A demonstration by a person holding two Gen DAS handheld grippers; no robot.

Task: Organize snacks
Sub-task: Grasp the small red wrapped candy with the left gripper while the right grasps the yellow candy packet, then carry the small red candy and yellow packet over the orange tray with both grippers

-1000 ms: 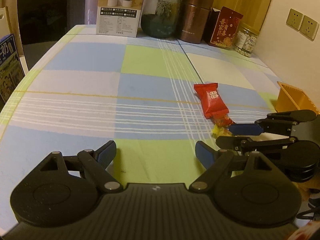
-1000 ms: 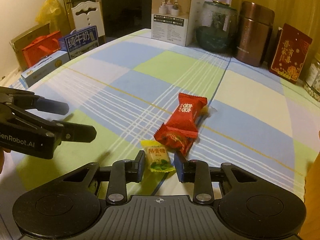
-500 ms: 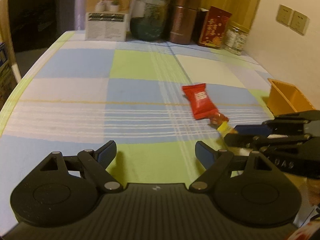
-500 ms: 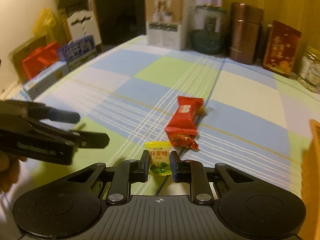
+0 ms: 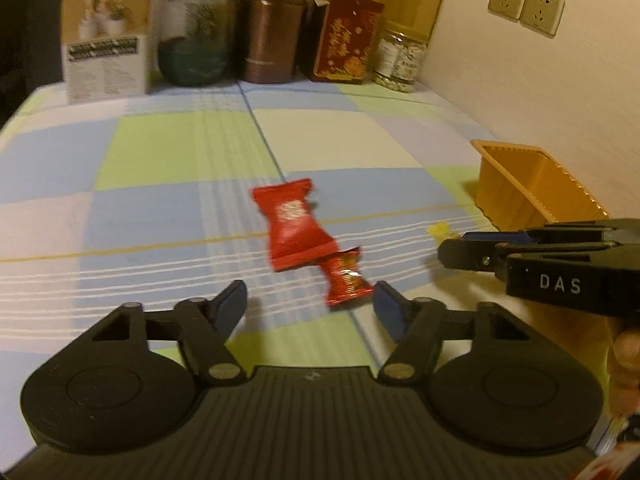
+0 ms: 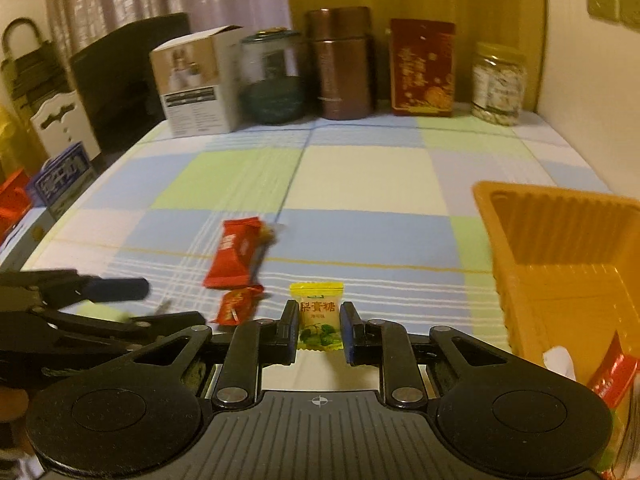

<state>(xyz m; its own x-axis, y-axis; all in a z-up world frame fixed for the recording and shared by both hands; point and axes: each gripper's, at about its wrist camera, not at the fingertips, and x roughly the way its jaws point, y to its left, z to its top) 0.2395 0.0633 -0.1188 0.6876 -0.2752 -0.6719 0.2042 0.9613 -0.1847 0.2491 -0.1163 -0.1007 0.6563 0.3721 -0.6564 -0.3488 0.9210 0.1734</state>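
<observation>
the right gripper (image 6: 319,328) is clenched on a small yellow candy (image 6: 318,314), its pads pressing the two long sides of the wrapper, so the candy's long axis runs forward along the fingers and its top end sticks out past the tips. green chinese characters are printed on the wrapper, but i cannot read them with certainty. the orange plastic tray (image 6: 532,232) stands just to the right of this gripper, much nearer to it than to the other hand, so i judge the coming move is a short carry to the right and a drop inside; a red wrapper already shows in the tray's near corner. the left gripper (image 5: 310,304) holds nothing; its jaws have just been closing and stand half apart. the small red candy (image 5: 346,278) lies on the checked tablecloth (image 5: 180,152) just ahead of its right finger, more to the right than centred, long axis pointing roughly away. the larger red snack packet (image 5: 294,226) lies touching it, further ahead, its print too blurred to read. the right gripper's body shows the letters "das".
</observation>
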